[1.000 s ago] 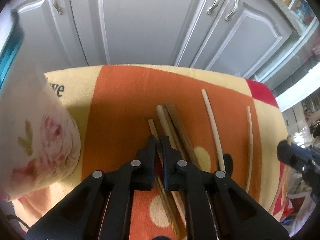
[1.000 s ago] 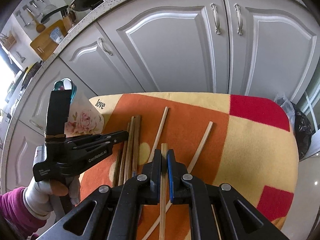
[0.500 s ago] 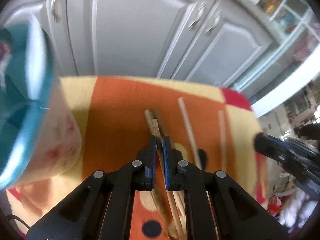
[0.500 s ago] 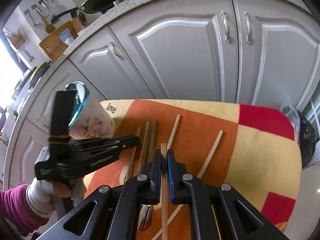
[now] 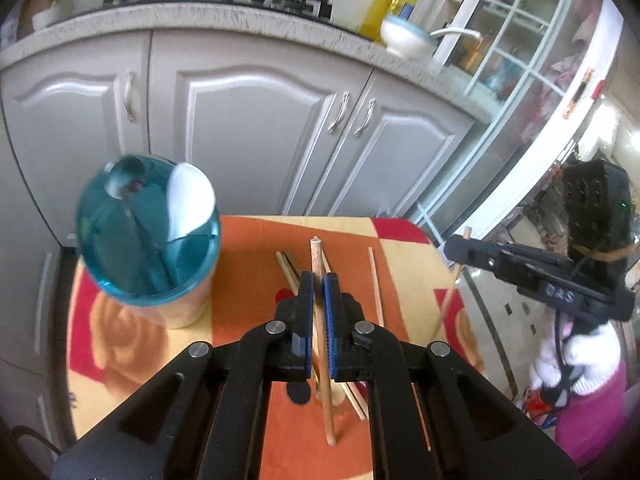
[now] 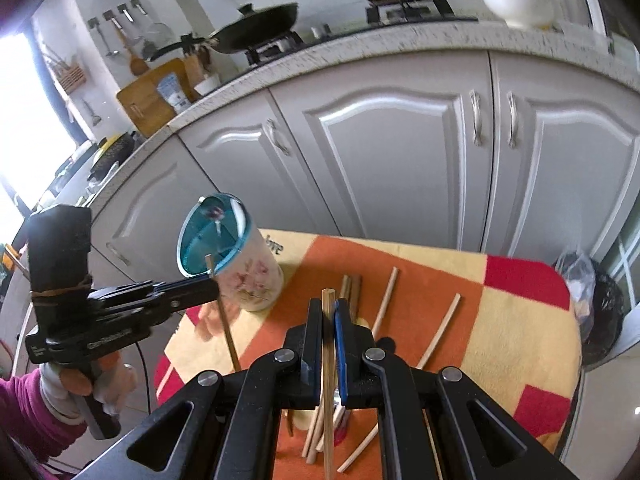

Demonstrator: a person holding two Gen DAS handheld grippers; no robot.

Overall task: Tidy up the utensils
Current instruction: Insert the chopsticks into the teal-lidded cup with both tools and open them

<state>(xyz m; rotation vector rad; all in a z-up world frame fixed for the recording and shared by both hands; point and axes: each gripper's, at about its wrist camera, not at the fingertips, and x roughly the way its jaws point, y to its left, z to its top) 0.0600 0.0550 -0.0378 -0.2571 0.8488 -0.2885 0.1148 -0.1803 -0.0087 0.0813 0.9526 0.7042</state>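
My left gripper point(image 5: 318, 280) is shut on a wooden chopstick point(image 5: 320, 320), held upright above the cloth; the gripper also shows in the right wrist view point(image 6: 212, 282). My right gripper point(image 6: 329, 306) is shut on another wooden chopstick point(image 6: 328, 380), lifted above the table; it also shows in the left wrist view point(image 5: 454, 246). A floral cup with a teal inside point(image 5: 148, 232) stands at the left of the table point(image 6: 244, 264). Several chopsticks point(image 6: 384, 300) lie on the orange and yellow cloth point(image 6: 500, 340).
Grey cabinet doors point(image 6: 400, 160) stand behind the small table. A black bag point(image 6: 600, 308) sits on the floor at the right. The counter above holds a pan point(image 6: 256, 28) and a bowl point(image 6: 516, 0).
Both grippers have risen from the cloth, each with a chopstick in it. The views now tilt up to the counter. The cup's mouth has come into view at the left.
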